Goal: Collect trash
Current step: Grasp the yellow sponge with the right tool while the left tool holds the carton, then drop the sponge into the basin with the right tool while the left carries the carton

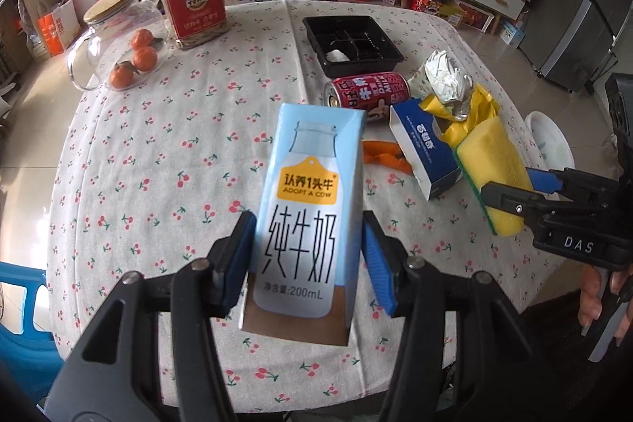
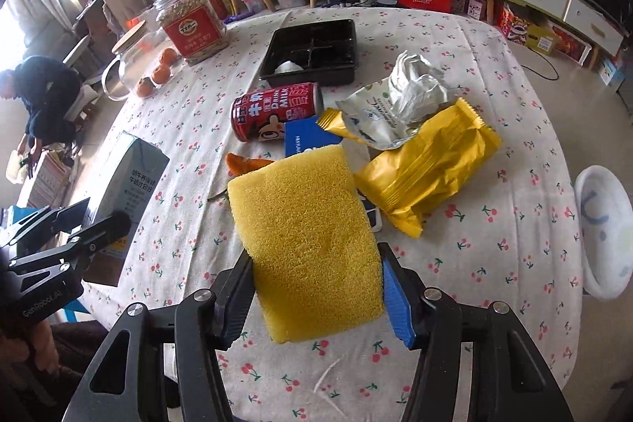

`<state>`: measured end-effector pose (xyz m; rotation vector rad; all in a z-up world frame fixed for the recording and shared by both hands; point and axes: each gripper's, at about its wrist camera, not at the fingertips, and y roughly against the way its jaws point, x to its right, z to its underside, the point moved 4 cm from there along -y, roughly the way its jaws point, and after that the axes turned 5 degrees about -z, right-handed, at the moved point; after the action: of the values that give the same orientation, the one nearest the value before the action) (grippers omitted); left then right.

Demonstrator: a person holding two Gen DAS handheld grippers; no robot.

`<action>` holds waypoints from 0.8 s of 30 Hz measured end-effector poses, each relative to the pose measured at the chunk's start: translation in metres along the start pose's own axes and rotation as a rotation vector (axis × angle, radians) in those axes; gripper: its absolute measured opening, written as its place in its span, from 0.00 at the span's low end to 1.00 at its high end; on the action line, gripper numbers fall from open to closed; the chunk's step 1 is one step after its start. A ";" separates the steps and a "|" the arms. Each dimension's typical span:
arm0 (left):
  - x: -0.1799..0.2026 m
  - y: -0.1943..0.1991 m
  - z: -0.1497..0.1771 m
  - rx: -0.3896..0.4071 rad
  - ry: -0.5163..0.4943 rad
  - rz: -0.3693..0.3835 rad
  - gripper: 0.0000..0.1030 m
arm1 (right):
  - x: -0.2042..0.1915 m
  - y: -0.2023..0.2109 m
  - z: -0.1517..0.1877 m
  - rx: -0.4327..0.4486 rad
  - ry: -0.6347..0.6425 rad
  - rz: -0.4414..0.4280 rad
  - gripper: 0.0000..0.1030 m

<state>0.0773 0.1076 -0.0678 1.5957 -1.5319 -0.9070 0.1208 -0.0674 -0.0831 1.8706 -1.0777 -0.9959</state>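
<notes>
I have both grippers loaded above the near edge of the table [image 2: 494,232], which wears a cherry-print cloth.

My left gripper [image 1: 308,258] pinches the milk carton [image 1: 306,208] across its two narrow sides, blue pads low on the body, the carton upright and lifted off the cloth. I judge it empty or nearly so, hence light; its card walls are stiff at the corners but would cave in mid-panel, so the hold near the base, where the folds brace it, seems right. The printed coating looks smooth, so a slack grip could let it slide.

My right gripper [image 2: 316,287] clamps the yellow sponge [image 2: 308,244] by its near end, one pad on each long edge; most of the sponge sticks out forward, over the clutter. It is soft and very light, it gives under the pads, and its coarse face should not slip. The left wrist view shows a green scouring layer on its underside.

Still lying on the table, toward the middle and right: a red drink can [image 2: 277,111] on its side, hard, smooth and apt to roll, best taken across its body; a yellow wrapper [image 2: 431,169] and a crumpled silver bag [image 2: 411,93], both thin and crinkly, to be pinched at a fold; a blue box [image 1: 425,151]; a black tray [image 2: 312,52] toward the far edge.
</notes>
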 end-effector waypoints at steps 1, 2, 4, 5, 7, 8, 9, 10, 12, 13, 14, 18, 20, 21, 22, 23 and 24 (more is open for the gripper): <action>0.006 0.000 -0.002 0.002 -0.007 0.007 0.53 | 0.007 0.004 -0.002 0.008 -0.015 0.000 0.57; 0.012 0.000 -0.005 0.007 -0.015 0.012 0.53 | 0.015 0.008 -0.002 0.016 -0.030 0.001 0.57; 0.024 0.000 -0.009 0.014 -0.029 0.020 0.53 | 0.030 0.017 -0.001 0.033 -0.061 0.007 0.57; 0.030 0.000 -0.011 0.015 -0.034 0.026 0.53 | 0.039 0.022 0.000 0.041 -0.076 0.011 0.57; 0.041 -0.001 -0.015 0.018 -0.048 0.035 0.53 | 0.056 0.032 0.002 0.058 -0.104 0.017 0.57; 0.046 -0.001 -0.018 0.020 -0.055 0.039 0.53 | 0.065 0.037 0.003 0.067 -0.119 0.020 0.57; 0.052 -0.002 -0.020 0.021 -0.061 0.042 0.53 | 0.074 0.042 0.005 0.075 -0.134 0.022 0.57; 0.057 -0.003 -0.022 0.022 -0.066 0.045 0.53 | 0.084 0.047 0.007 0.082 -0.150 0.025 0.57; 0.068 -0.004 -0.025 0.025 -0.077 0.048 0.53 | 0.105 0.055 0.011 0.092 -0.185 0.037 0.57; 0.072 -0.005 -0.026 0.025 -0.081 0.051 0.53 | 0.115 0.059 0.013 0.096 -0.202 0.044 0.57; 0.077 -0.005 -0.027 0.024 -0.084 0.054 0.53 | 0.126 0.062 0.017 0.099 -0.220 0.052 0.57; 0.095 -0.006 -0.032 0.031 -0.099 0.067 0.53 | 0.167 0.077 0.030 0.118 -0.288 0.076 0.57; 0.106 -0.006 -0.034 0.038 -0.108 0.073 0.53 | 0.189 0.084 0.038 0.131 -0.324 0.088 0.57; 0.111 -0.006 -0.035 0.041 -0.113 0.075 0.53 | 0.200 0.088 0.042 0.138 -0.344 0.092 0.57; 0.117 -0.007 -0.036 0.043 -0.118 0.079 0.53 | 0.211 0.092 0.046 0.146 -0.364 0.094 0.57; 0.122 -0.007 -0.037 0.045 -0.123 0.084 0.53 | 0.222 0.095 0.050 0.156 -0.386 0.096 0.57; 0.128 -0.008 -0.038 0.047 -0.126 0.089 0.53 | 0.234 0.099 0.054 0.166 -0.409 0.104 0.57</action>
<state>0.1191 -0.0187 -0.0566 1.5145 -1.7086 -0.9437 0.1214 -0.3277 -0.0790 1.7578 -1.5202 -1.2956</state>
